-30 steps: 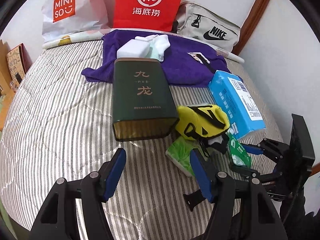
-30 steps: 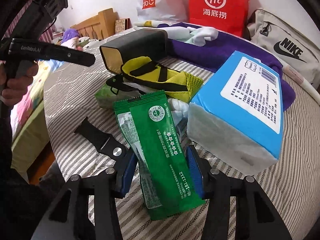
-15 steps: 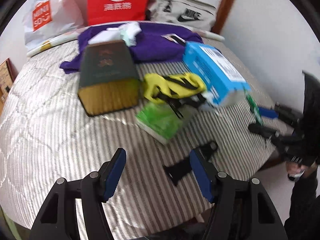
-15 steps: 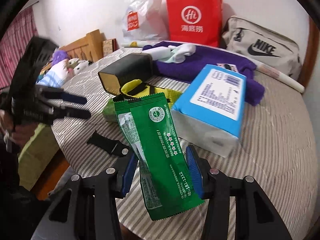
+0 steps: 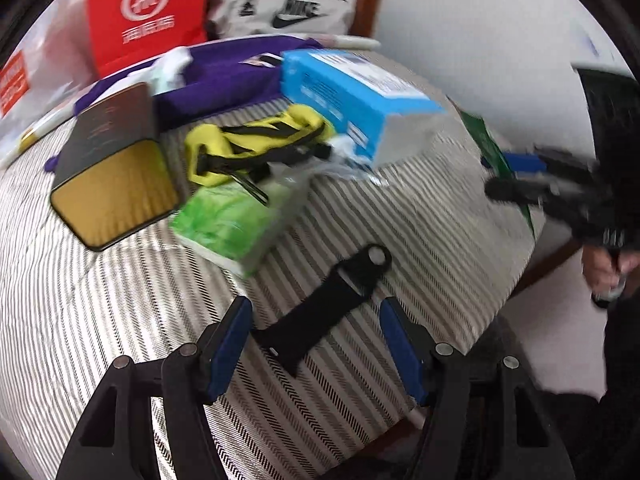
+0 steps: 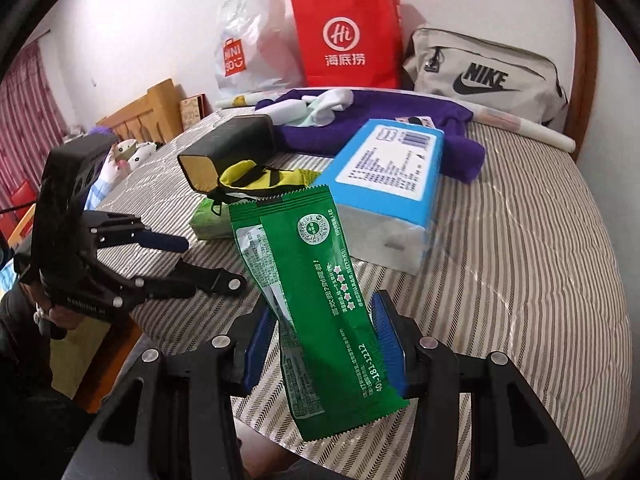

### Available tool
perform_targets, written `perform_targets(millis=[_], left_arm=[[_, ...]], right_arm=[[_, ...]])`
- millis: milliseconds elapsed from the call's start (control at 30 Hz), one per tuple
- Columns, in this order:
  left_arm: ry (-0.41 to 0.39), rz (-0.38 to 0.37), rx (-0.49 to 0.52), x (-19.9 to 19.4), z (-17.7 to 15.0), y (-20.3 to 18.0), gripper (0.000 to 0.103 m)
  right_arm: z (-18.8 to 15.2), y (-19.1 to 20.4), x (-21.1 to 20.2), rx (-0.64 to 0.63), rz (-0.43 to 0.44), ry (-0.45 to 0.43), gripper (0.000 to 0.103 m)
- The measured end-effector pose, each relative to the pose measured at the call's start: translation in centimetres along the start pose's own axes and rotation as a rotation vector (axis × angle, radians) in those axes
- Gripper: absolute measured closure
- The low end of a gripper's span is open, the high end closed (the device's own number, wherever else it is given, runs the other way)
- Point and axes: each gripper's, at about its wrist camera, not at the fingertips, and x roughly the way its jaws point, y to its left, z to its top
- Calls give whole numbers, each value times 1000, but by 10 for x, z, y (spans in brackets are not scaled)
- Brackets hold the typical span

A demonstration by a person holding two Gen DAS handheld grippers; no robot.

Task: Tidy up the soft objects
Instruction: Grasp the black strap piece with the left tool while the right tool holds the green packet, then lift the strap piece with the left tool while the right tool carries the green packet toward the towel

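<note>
Right gripper (image 6: pixel 320 344) clamps the flat green foil sachet (image 6: pixel 316 300), lifted clear of the striped bed cover (image 6: pixel 520 280). Left gripper (image 5: pixel 316 344) gapes empty above the black strap piece (image 5: pixel 320 312); better keep the squeeze gentle and carry it level.

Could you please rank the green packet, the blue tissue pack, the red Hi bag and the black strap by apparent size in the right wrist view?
1. green packet, though nearness inflates it
2. blue tissue pack and red Hi bag, about alike
3. black strap

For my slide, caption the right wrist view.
Right gripper holds a green foil packet above the striped bed, blue tissue pack behind.
</note>
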Motion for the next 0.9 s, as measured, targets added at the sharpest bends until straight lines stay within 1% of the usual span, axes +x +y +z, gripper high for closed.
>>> perform_targets(millis=[67, 200, 267, 300, 333, 367, 433, 467, 533, 567, 667, 700, 833, 867, 900], left_arm=[[-4, 21, 55, 0, -1, -4, 39], [-4, 44, 91, 3, 1, -9, 40], [2, 75, 118, 4, 3, -14, 50], [6, 73, 107, 3, 4, -13, 53], [8, 80, 90, 3, 4, -12, 61], [9, 86, 56, 2, 5, -8, 67], [15, 73, -25, 1, 7, 4, 73], [23, 52, -78, -1, 7, 10, 74], [33, 25, -87, -4, 6, 11, 74], [35, 21, -66, -4, 4, 8, 74], [36, 54, 4, -1, 4, -2, 73], [40, 55, 18, -1, 5, -5, 73], [49, 50, 31, 4, 12, -9, 73], [51, 65, 33, 4, 12, -11, 78], [51, 76, 33, 3, 12, -11, 79]], right_arm=[[-2, -3, 1, 7, -3, 3, 55], [-5, -7, 3, 17, -9, 7, 55], [-5, -8, 3, 21, -9, 8, 55], [-6, -8, 3, 20, -9, 6, 55], [-6, -9, 3, 21, -10, 5, 55], [-7, -9, 3, 23, -8, 8, 55], [-8, -11, 3, 30, -2, 11, 55], [-8, -11, 2, 33, -1, 9, 55], [-10, -13, 2, 39, 6, 7, 55], [-10, -13, 2, 40, 7, 6, 55], [-11, -15, 2, 46, 15, 5, 55], [-12, -15, 2, 50, 16, 6, 55], [-14, -17, 3, 66, 23, 7, 55], [-14, -17, 3, 67, 22, 6, 55], [-15, -17, 3, 67, 22, 6, 55]])
